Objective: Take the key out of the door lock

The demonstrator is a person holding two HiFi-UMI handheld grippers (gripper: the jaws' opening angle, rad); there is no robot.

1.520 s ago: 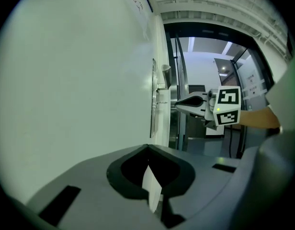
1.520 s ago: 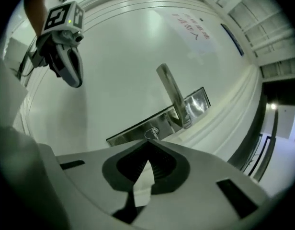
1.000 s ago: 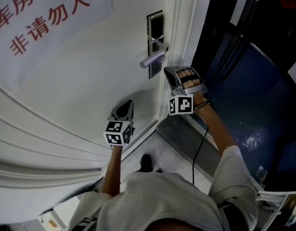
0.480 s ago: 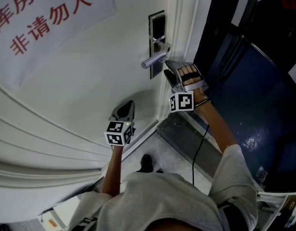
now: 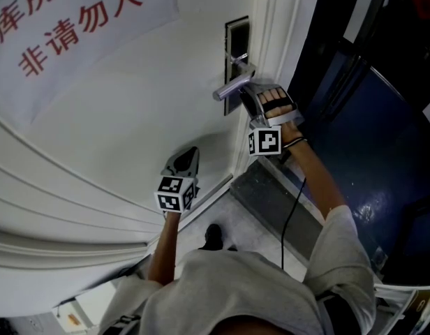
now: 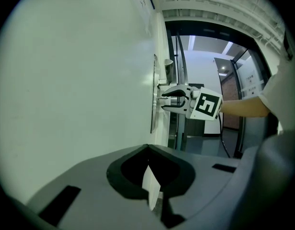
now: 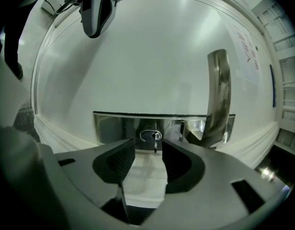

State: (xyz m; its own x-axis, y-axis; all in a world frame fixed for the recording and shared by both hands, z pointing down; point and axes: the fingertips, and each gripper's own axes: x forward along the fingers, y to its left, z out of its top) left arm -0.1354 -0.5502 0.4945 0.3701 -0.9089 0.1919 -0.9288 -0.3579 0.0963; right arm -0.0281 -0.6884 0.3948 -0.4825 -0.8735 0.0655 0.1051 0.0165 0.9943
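A small key point(image 7: 155, 143) hangs from the keyhole in the steel lock plate point(image 7: 119, 126), left of the lever handle point(image 7: 218, 90). My right gripper point(image 7: 148, 152) is pointed straight at it. Its jaws are closing, with the key in the gap at their tips and neither pad touching it. In the head view the right gripper point(image 5: 251, 100) sits just under the handle point(image 5: 232, 87) against the white door. My left gripper point(image 5: 187, 160) is lower down beside the door, shut and empty. In the left gripper view its tips point(image 6: 147, 150) meet, and the right gripper point(image 6: 169, 99) shows at the lock plate point(image 6: 153, 104).
A paper sign with red characters point(image 5: 68, 26) is stuck on the door's upper left. The door frame point(image 5: 271, 33) runs right of the lock, with a dark doorway and blue floor point(image 5: 368, 131) beyond. A cable point(image 5: 292, 208) hangs from the right arm over the threshold point(image 5: 271, 194).
The right gripper has risen from below the handle to the lock plate, and its jaws have gone from shut to apart. The left gripper has stayed where it was.
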